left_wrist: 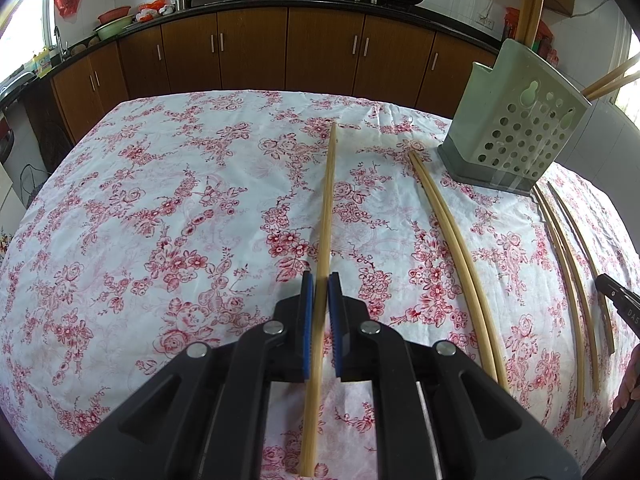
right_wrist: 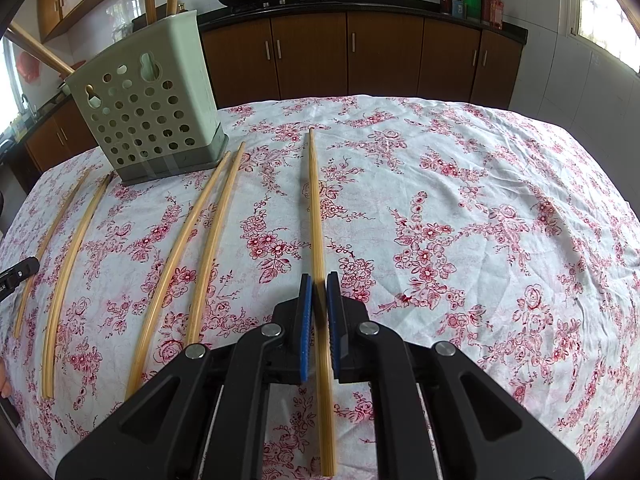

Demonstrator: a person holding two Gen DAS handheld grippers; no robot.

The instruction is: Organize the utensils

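Observation:
In the left wrist view, my left gripper (left_wrist: 320, 284) is shut on a bamboo chopstick (left_wrist: 327, 208) that points away over the flowered tablecloth. A chopstick pair (left_wrist: 452, 248) lies to its right, and more chopsticks (left_wrist: 568, 264) lie at the far right. The green perforated utensil holder (left_wrist: 516, 128) stands at the back right with chopsticks in it. In the right wrist view, my right gripper (right_wrist: 319, 286) is shut on another chopstick (right_wrist: 316, 208). Loose chopsticks (right_wrist: 200, 240) lie to its left in front of the holder (right_wrist: 148, 108).
The round table (left_wrist: 140, 200) has a white cloth with red flowers. Brown kitchen cabinets (left_wrist: 320, 48) and a counter with woks run behind it. The tip of the other gripper (left_wrist: 620, 300) shows at the right edge of the left wrist view.

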